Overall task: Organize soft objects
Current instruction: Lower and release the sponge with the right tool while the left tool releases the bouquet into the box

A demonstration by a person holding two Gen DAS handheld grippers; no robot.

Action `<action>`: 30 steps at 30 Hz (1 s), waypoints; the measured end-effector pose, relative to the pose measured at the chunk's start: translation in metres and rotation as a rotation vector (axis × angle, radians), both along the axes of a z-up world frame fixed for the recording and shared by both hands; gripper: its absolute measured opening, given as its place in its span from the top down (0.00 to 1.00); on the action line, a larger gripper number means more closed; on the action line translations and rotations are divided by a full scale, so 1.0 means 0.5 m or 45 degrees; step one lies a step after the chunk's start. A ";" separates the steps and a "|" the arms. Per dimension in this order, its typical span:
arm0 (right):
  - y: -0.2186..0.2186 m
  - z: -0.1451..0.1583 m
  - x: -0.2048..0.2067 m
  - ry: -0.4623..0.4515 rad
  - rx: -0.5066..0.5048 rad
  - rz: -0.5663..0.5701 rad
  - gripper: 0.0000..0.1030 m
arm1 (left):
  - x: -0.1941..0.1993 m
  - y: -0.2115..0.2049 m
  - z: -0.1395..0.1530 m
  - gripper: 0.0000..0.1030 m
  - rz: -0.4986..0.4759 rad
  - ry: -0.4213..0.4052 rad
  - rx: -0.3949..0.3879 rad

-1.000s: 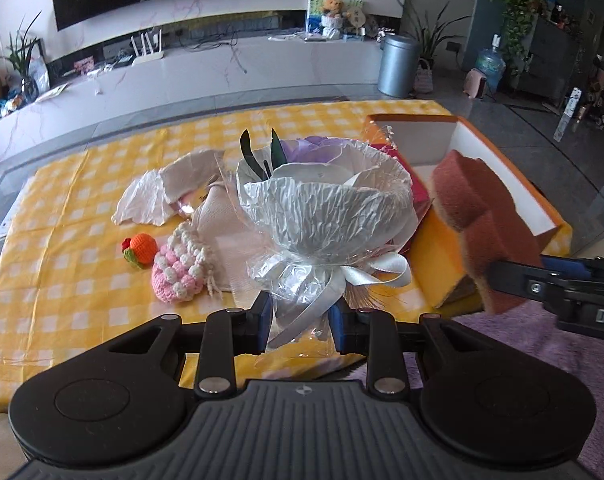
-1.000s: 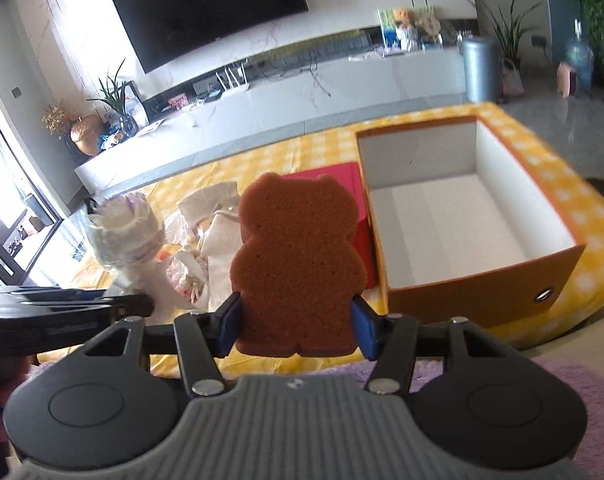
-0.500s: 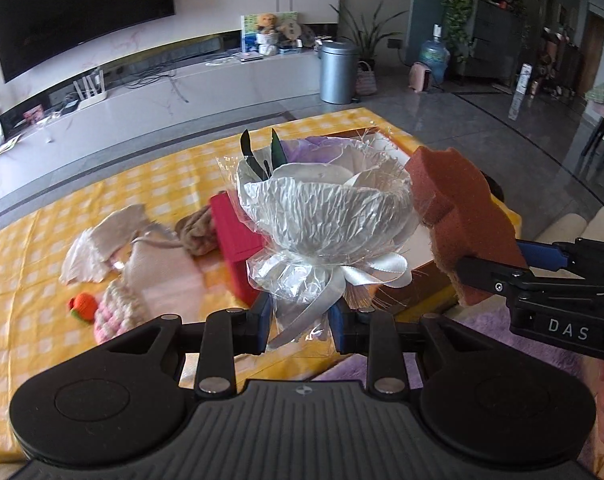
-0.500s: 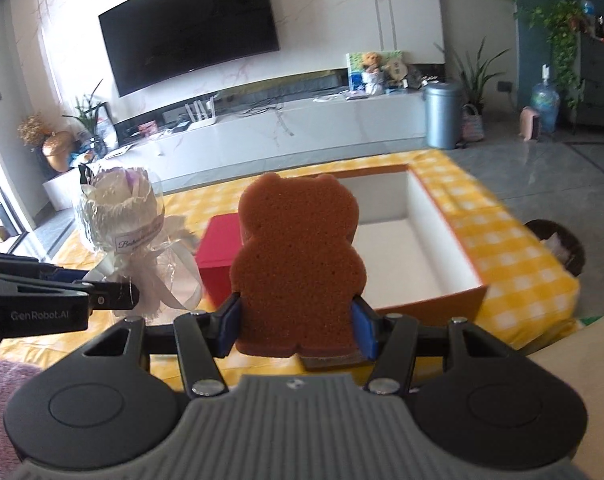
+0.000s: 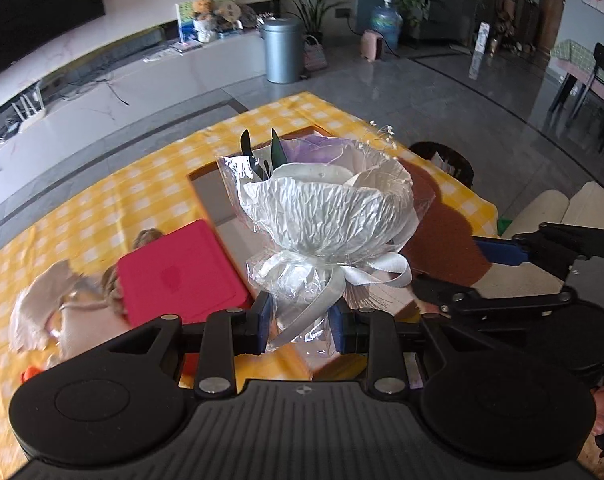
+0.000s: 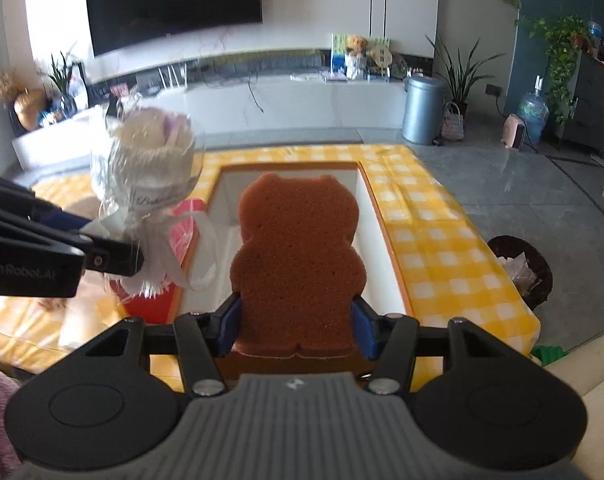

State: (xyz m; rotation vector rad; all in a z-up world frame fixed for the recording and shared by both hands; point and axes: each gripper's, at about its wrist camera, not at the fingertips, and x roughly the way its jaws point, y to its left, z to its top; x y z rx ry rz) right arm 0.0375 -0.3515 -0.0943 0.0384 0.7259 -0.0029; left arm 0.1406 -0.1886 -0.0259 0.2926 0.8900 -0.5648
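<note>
Both my tongs have swung across to the orange box [image 6: 385, 236]: left gripper [image 5: 300, 322] clenched on the wrapped bouquet [image 5: 325, 208], right gripper [image 6: 298, 326] grasping the bear-shaped sponge [image 6: 298, 264] above it, ready for drop-off.

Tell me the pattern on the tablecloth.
The tablecloth is a yellow and white check, clearest in the right wrist view.
</note>
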 end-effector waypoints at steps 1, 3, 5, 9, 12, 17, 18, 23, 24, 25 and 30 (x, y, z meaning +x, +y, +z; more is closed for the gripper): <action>-0.008 -0.007 0.013 0.011 -0.007 0.005 0.45 | 0.011 -0.006 -0.005 0.68 -0.009 0.014 -0.007; -0.020 -0.017 0.041 0.038 -0.014 0.019 0.45 | 0.045 -0.023 -0.023 0.68 -0.015 0.075 -0.018; -0.035 -0.036 0.069 0.087 -0.002 0.033 0.45 | 0.081 -0.039 -0.047 0.68 -0.009 0.151 -0.018; -0.052 -0.077 0.126 0.190 0.014 0.062 0.45 | 0.128 -0.065 -0.099 0.68 0.001 0.229 0.037; -0.052 -0.104 0.160 0.249 -0.021 0.085 0.45 | 0.150 -0.078 -0.139 0.67 0.008 0.281 0.078; -0.042 -0.151 0.197 0.350 -0.072 0.112 0.45 | 0.172 -0.089 -0.184 0.65 0.011 0.341 0.108; -0.041 -0.160 0.201 0.363 -0.079 0.116 0.44 | 0.175 -0.090 -0.191 0.63 0.011 0.350 0.110; -0.044 -0.182 0.208 0.382 -0.099 0.113 0.39 | 0.178 -0.080 -0.207 0.51 0.009 0.338 0.074; -0.043 -0.181 0.206 0.375 -0.104 0.116 0.36 | 0.178 -0.079 -0.207 0.48 0.004 0.338 0.062; -0.041 -0.178 0.203 0.372 -0.106 0.118 0.34 | 0.176 -0.078 -0.206 0.45 -0.002 0.336 0.047; -0.044 -0.158 0.170 0.319 -0.082 0.076 0.34 | 0.154 -0.045 -0.187 0.37 -0.002 0.269 -0.078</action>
